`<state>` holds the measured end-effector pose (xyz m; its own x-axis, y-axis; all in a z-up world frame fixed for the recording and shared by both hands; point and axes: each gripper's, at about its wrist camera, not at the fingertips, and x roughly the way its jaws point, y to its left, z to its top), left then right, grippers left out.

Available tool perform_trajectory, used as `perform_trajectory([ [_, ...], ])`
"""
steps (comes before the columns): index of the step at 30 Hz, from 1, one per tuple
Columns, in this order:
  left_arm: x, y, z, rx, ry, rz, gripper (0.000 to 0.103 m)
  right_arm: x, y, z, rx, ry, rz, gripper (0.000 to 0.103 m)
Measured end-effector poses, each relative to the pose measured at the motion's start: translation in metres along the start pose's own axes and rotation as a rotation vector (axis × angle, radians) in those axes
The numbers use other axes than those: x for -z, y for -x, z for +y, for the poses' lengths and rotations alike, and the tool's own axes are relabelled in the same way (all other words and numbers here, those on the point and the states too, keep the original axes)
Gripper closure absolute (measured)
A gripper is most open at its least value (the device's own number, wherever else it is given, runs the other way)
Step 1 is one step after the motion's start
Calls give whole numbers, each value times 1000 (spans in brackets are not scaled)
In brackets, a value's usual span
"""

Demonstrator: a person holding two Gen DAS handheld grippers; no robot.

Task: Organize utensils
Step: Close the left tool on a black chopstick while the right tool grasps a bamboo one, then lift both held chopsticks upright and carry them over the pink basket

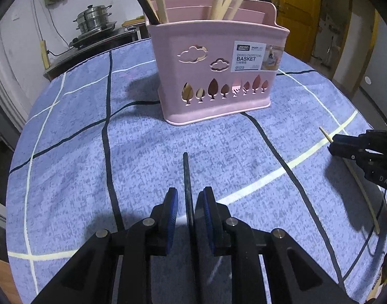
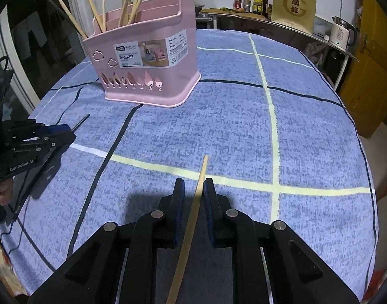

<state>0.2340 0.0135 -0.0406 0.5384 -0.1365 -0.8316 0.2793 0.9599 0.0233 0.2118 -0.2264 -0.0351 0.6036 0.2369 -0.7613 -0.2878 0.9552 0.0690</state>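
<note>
A pink utensil basket (image 1: pixel 218 76) (image 2: pixel 148 58) stands at the far side of the blue checked tablecloth (image 1: pixel 66 139), with several wooden chopsticks and a black one upright in it. A black chopstick (image 1: pixel 186 172) (image 2: pixel 82 121) lies between the pads of my left gripper (image 1: pixel 189 190) (image 2: pixel 69 130), with a gap on both sides, so the jaws are open. A pale wooden chopstick (image 2: pixel 202 172) (image 1: pixel 363 192) runs between the pads of my right gripper (image 2: pixel 194 181) (image 1: pixel 332 144). It leans on the right pad with a clear gap at the left. Both grippers sit low over the cloth.
The table's rounded edge falls away at left, right and near side. Behind it are a steel steamer pot (image 1: pixel 93 17), a counter with bottles (image 2: pixel 256 0), a white kettle (image 2: pixel 341 33) and a yellow door (image 1: pixel 294 12). A hand (image 2: pixel 1 192) holds the left gripper.
</note>
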Motion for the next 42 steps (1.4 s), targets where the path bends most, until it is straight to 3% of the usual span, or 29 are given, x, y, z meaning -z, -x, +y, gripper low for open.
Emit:
perform_trajectory([
  [5, -2, 0, -2, -6, -2, 6, 85, -3, -1, -2, -2, -8, 5, 96],
  [9, -5, -1, -7, -11, -22, 18, 98, -6, -2, -1, -27, -24, 7, 96],
  [19, -9, 14, -4, -3, -2, 7, 98, -15, 19, 7, -60, -15, -51, 97],
  [34, -48, 122, -3, 20, 15, -227, 99, -46, 75, 17, -98, -3, -213, 97],
  [42, -60, 165, -6, 35, 26, -314, 99, -59, 105, 22, -101, 10, -298, 97],
])
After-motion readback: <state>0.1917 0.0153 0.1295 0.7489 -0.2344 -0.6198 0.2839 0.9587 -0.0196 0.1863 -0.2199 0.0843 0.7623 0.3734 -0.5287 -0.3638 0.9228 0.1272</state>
